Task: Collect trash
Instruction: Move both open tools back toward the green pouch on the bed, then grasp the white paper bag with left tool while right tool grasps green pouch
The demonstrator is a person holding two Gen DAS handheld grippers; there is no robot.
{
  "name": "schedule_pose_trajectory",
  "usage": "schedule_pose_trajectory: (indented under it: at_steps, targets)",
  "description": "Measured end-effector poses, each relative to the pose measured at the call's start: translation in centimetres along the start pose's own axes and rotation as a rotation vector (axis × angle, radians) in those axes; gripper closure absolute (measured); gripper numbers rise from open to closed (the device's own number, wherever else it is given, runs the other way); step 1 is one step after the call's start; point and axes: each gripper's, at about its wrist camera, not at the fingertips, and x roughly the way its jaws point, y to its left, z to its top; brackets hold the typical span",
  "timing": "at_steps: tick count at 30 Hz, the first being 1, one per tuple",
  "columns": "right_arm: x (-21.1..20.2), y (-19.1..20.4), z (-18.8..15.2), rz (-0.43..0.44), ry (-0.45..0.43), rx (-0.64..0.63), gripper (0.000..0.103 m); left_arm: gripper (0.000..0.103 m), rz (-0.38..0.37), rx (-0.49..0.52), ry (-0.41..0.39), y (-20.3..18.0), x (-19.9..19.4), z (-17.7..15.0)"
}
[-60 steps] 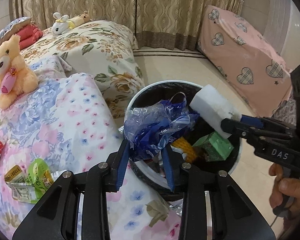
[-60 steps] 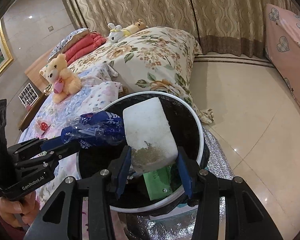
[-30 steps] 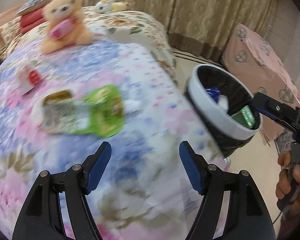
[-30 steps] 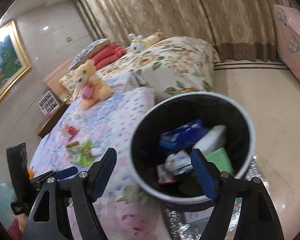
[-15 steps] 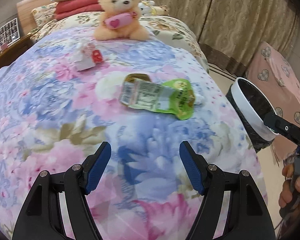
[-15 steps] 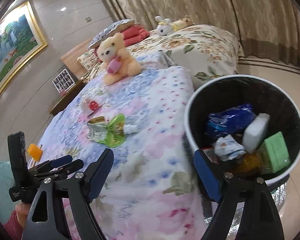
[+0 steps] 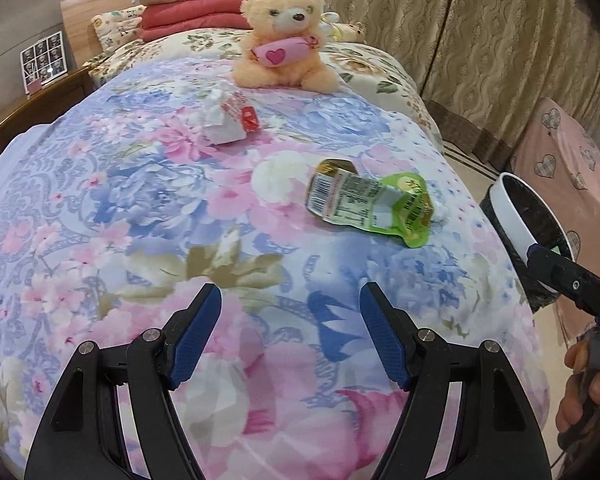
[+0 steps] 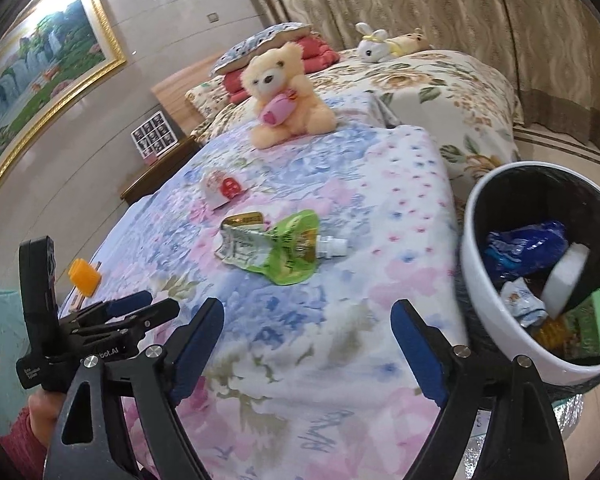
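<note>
Bedroom interior: patterned beige curtains (image 7: 480, 32) hang behind a bed spread with a floral quilt (image 7: 140, 208) in pink, blue and white. Beside the bed's edge stands a trash bin (image 8: 484, 280) with a white rim and black liner; inside it lie a blue plastic bag (image 8: 528, 244), a white foam block (image 8: 564, 276) and a green carton (image 8: 596, 316). A peach teddy bear (image 7: 286, 44) holding a pink heart cushion sits upright toward the head of the bed, in front of stacked red pillows (image 7: 196, 14). Three pieces of trash lie on the quilt: a flattened green spout pouch (image 7: 370, 204) near the bin-side edge, a crumpled white-and-red wrapper (image 7: 228, 118) between pouch and bear, and a small orange item (image 8: 85, 278) well apart, near the far edge. Left gripper (image 7: 290, 338): held above the quilt, blue-padded jaws parted wide, nothing between them. Right gripper (image 8: 308, 344): jaws opening, likewise with nothing between them, poised above the quilt just beside the bin. Each gripper is held in a person's hand (image 7: 588, 392).
</note>
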Motion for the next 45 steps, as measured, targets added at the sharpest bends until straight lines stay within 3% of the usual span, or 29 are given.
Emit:
schedule_pose_trajectory:
  at_steps: [31, 37, 45]
  targets:
    - [7.4, 2.3, 2.8, -0.011, 0.11, -0.213, 0.014, 0.027, 0.032, -0.048, 0.076, 3.8, 3.2, 1.0]
    - [9.5, 2.3, 3.7, 0.014, 0.138, -0.283, 0.014, 0.025, 0.023, -0.044, 0.1, 4.3, 4.6, 2.7]
    - [11.8, 2.0, 5.1, 0.047, 0.173, -0.266, 0.014, 0.025, 0.012, -0.062, 0.091, 5.5, 7.1, 6.9]
